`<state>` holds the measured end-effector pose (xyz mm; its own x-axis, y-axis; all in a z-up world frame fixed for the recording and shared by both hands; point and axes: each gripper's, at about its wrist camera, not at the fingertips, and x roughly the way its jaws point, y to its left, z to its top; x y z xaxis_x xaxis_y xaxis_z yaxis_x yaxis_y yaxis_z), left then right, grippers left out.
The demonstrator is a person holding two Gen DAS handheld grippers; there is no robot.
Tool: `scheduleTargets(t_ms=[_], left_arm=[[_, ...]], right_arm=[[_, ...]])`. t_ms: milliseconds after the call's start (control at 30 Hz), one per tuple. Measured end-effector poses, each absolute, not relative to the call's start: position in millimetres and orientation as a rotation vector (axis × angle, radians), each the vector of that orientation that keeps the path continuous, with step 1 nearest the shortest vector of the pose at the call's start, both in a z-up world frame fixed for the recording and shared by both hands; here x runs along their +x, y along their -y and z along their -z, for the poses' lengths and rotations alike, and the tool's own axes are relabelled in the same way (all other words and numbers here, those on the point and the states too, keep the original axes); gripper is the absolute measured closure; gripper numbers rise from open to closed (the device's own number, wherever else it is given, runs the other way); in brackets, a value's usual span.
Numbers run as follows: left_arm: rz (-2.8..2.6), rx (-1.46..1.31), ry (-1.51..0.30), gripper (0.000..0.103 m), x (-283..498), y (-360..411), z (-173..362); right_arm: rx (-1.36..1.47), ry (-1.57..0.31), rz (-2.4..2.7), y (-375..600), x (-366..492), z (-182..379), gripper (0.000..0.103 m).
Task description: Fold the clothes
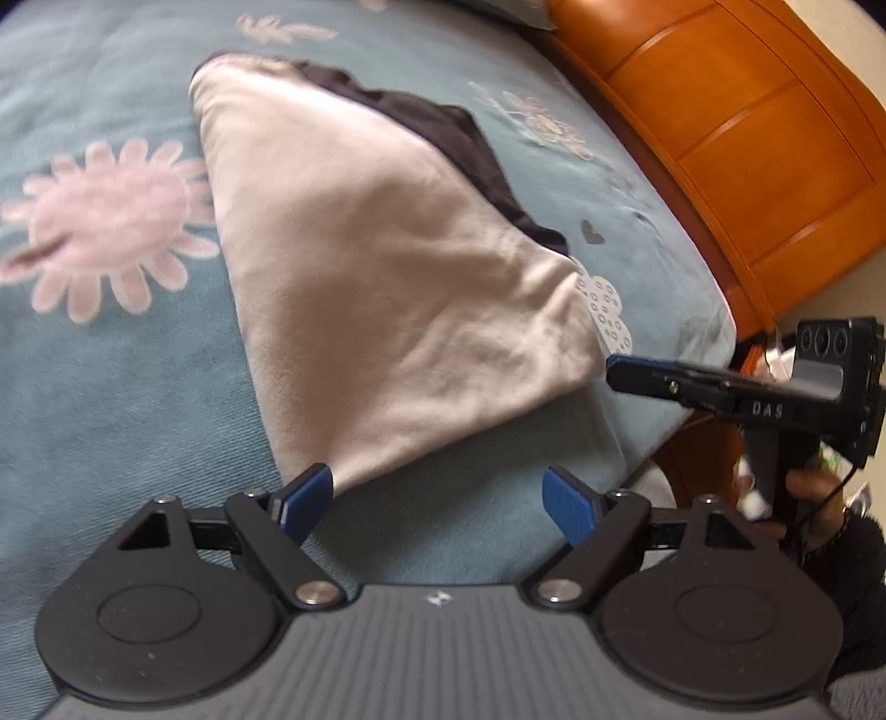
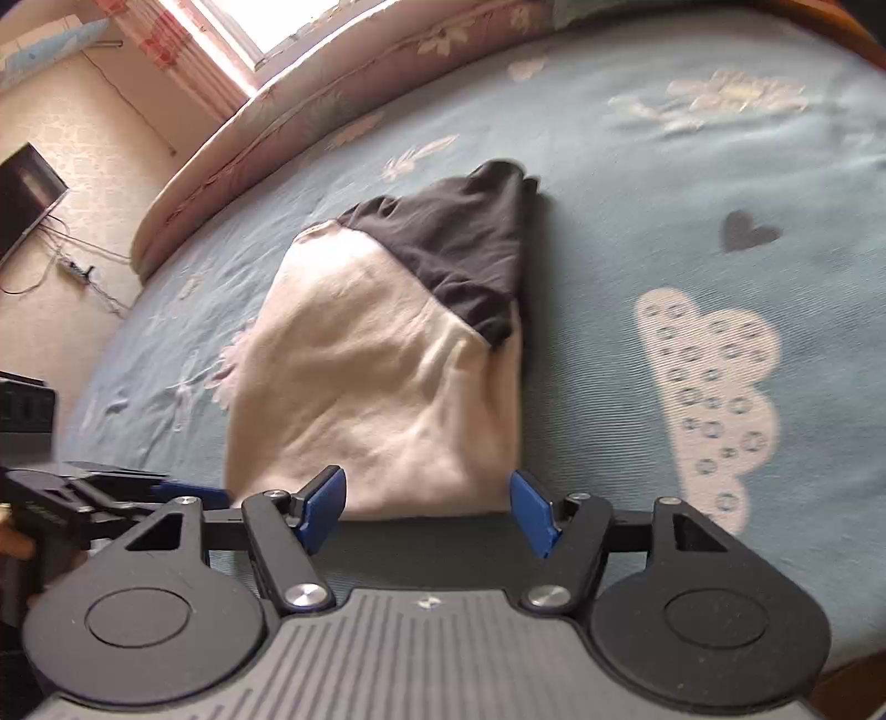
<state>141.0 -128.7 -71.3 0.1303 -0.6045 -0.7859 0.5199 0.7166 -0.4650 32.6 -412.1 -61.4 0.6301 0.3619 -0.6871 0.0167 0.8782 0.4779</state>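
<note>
A folded garment (image 1: 387, 266), cream with a black part (image 1: 443, 133) at its far end, lies flat on the blue-green flowered bedspread (image 1: 111, 387). My left gripper (image 1: 437, 504) is open just short of the garment's near corner, which lies by its left finger (image 1: 310, 498). Nothing is between its pads. In the right wrist view the garment (image 2: 365, 376) has its near hem just ahead of my right gripper (image 2: 426, 509), which is open with no pad pressing the cloth. The right gripper (image 1: 626, 376) also shows side-on at the garment's right corner. The left gripper (image 2: 166, 490) shows at lower left.
An orange wooden bed frame (image 1: 747, 138) runs along the bed's right edge. A pink floral quilt (image 2: 332, 94) lies along the far side under a bright window (image 2: 266, 22). A dark screen (image 2: 27, 194) and cables stand by the wall. A hand (image 1: 808, 487) holds the right gripper.
</note>
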Motion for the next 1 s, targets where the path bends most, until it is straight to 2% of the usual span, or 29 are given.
scheduleTargets(t_ms=[167,367,567,800,1000], left_arm=[[0.776,-0.058,-1.090,0.020,155,127,41],[0.722,-0.103,-1.035,0.020,194,133,23],[0.756,-0.066,-1.014,0.020,224,164,36],[0.736,-0.092,-1.064,0.019,269,179,90],[0.792,-0.157,-1.047,0.018,276,177,46]], right_arm=[[0.387,-0.763,-0.225,401,34,37,0.031],[0.358,-0.738,-0.289,377,90,37,0.029],[0.317,-0.814,-0.173,381,111,67,0.028],[0.376,-0.785,-0.176,389,89,77,0.028],[0.307,-0.726,-0.206,375,101,47,0.025]])
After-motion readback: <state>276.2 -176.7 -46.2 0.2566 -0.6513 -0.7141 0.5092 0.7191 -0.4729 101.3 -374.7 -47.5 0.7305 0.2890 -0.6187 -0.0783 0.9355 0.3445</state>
